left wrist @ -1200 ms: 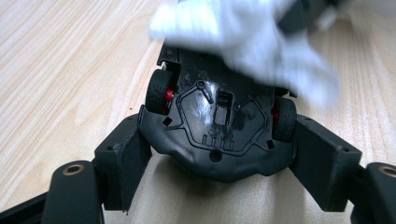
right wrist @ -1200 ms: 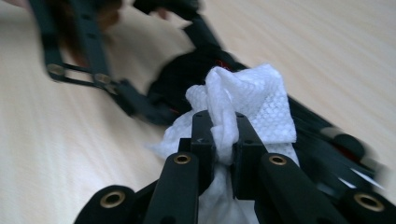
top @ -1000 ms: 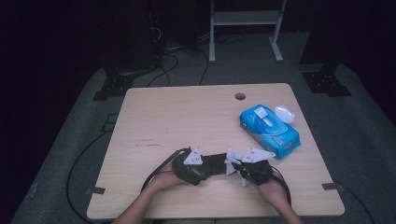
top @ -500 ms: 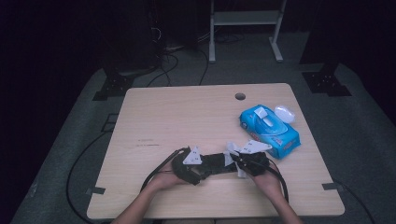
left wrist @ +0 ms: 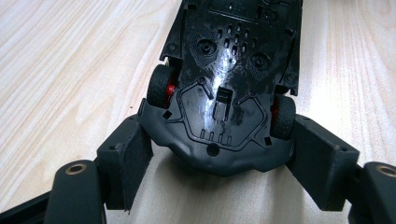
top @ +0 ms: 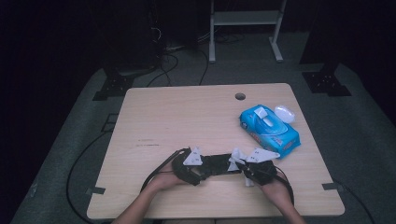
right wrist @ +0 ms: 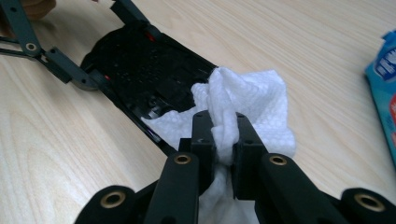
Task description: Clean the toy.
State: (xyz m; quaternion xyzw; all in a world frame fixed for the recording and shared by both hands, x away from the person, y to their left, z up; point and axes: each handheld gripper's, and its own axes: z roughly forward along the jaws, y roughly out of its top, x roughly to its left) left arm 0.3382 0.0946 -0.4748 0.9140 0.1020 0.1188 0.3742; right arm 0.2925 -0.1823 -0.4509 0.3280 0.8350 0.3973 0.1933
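Toy car [left wrist: 224,88], black and turned belly up, lies on the near part of the wooden table [top: 187,116], between the two grippers. At its left end the left gripper [top: 189,163] braces it: the left gripper view shows the two jaws clamped against the car's sides just behind the red-hubbed wheels [left wrist: 159,87], the glossy underside facing the camera. I judge the car light and rigid, hard plastic with a slick, smeared surface, so it would skate on the bare wood under any rubbing unless pinned as it is now; the flanks beside the wheels look the soundest place to hold, since the wheels turn and the thin edges could crack.

At the right end the right gripper [right wrist: 223,140] has its jaws closed on a bunched fold of white wet wipe [right wrist: 247,98], which rests on the car's near right edge. The wipe is soft and limp and will only press where the jaws carry it. Far right lies the blue pack of wipes [top: 270,130], with a small white lid [top: 285,113] just beyond it.

Against the picture a second ago, the right gripper has shifted left, toward the car's middle; the car, the left gripper and the pack lie as they did.
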